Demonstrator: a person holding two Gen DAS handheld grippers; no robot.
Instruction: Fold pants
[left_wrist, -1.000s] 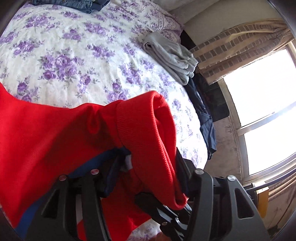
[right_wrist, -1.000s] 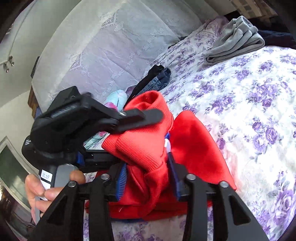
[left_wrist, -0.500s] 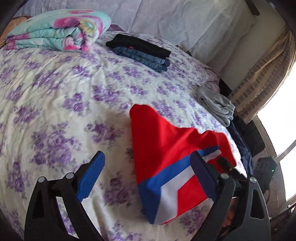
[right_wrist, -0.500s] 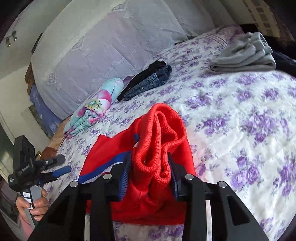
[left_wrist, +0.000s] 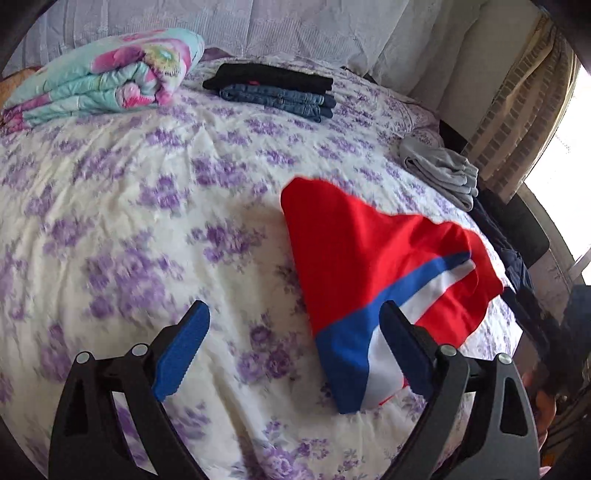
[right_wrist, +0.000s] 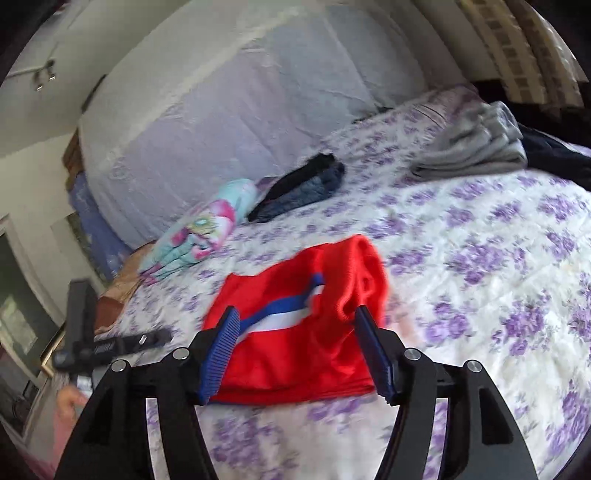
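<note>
The red pants with a blue and white stripe lie folded on the floral bed sheet; they also show in the right wrist view. My left gripper is open and empty, above the sheet just left of the pants' near end. My right gripper is open and empty, its jaws spread just above the near edge of the pants. The left gripper also shows in the right wrist view, at the left off the bed's edge.
A rolled floral blanket and a stack of folded dark and denim pants lie at the head of the bed. Folded grey pants and dark clothes lie at the right edge by the window.
Both grippers have let go of the red pants and opened, the left first, then the right. The pants now lie folded on the bed. Both grippers have pulled back.
</note>
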